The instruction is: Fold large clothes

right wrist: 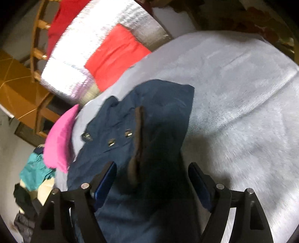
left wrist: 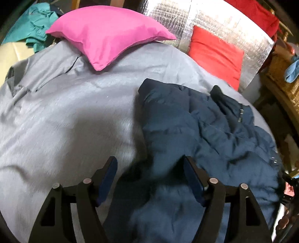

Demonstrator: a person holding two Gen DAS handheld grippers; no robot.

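Observation:
A navy blue padded jacket [left wrist: 196, 121] lies crumpled on the right part of a grey bed cover [left wrist: 65, 112]. My left gripper [left wrist: 149, 160] hovers over its near left edge, jaws wide apart, and the pads do not press on the fabric. In the right wrist view the same jacket [right wrist: 164, 104] shows metal snap buttons [right wrist: 111, 143] and a brown lining strip [right wrist: 139, 130]. My right gripper [right wrist: 152, 165] stands open above that strip, with the cloth lying below and between its fingers. Both views are blurred by motion.
A pink pillow [left wrist: 106, 37] and a red pillow [left wrist: 214, 54] rest at the head of the bed against a silver foil panel [left wrist: 168, 13]. Teal clothing [left wrist: 33, 28] is heaped at the far left. A wicker basket [left wrist: 284, 78] and wooden furniture [right wrist: 18, 89] stand beside the bed.

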